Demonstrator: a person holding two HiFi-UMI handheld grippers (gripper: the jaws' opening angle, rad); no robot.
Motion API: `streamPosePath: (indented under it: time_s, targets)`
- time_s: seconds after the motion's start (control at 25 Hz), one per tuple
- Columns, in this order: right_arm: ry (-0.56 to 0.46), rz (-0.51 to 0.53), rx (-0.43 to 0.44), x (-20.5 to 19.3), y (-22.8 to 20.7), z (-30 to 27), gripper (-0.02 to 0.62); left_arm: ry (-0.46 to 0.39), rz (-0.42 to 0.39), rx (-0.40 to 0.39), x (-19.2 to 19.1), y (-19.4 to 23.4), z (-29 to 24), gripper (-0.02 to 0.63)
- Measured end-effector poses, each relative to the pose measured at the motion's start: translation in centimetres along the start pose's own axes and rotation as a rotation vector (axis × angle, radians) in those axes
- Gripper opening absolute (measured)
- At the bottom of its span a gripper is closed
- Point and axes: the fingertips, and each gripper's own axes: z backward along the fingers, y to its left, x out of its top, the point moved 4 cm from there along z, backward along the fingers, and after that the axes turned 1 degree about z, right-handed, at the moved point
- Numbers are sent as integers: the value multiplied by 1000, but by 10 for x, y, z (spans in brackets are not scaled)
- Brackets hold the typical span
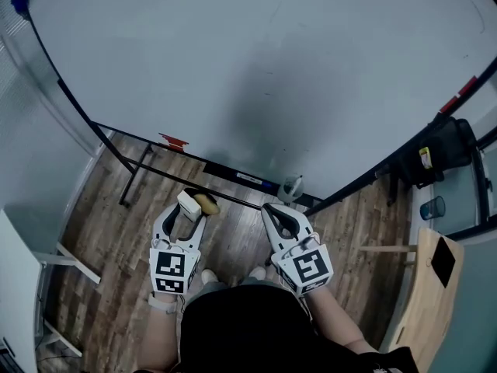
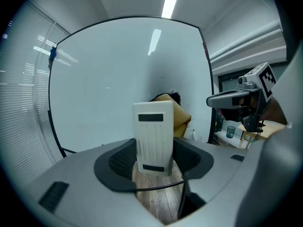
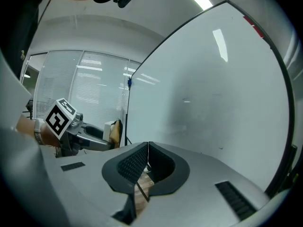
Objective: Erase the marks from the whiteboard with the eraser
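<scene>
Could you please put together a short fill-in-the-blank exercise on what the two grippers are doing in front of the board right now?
1. The left gripper is shut on the ____.
2. The right gripper is shut, and between its jaws there is ____.
3. Both grippers point toward the black-framed ____.

Missing words: eraser; nothing; whiteboard.
</scene>
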Motion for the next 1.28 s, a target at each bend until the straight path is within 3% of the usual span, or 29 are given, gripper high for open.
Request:
streamPosePath:
  time_s: [0.52, 0.76, 1.28]
  targets:
    - [-24, 2, 56, 0, 10, -21, 29, -19, 33, 64, -4, 24, 11, 253]
    - [16, -19, 18, -3, 6, -24, 29, -28, 36, 59, -1, 28, 7, 253]
    - [-9, -33, 30, -7, -1, -31, 29, -26, 30, 42, 3, 28, -6, 253]
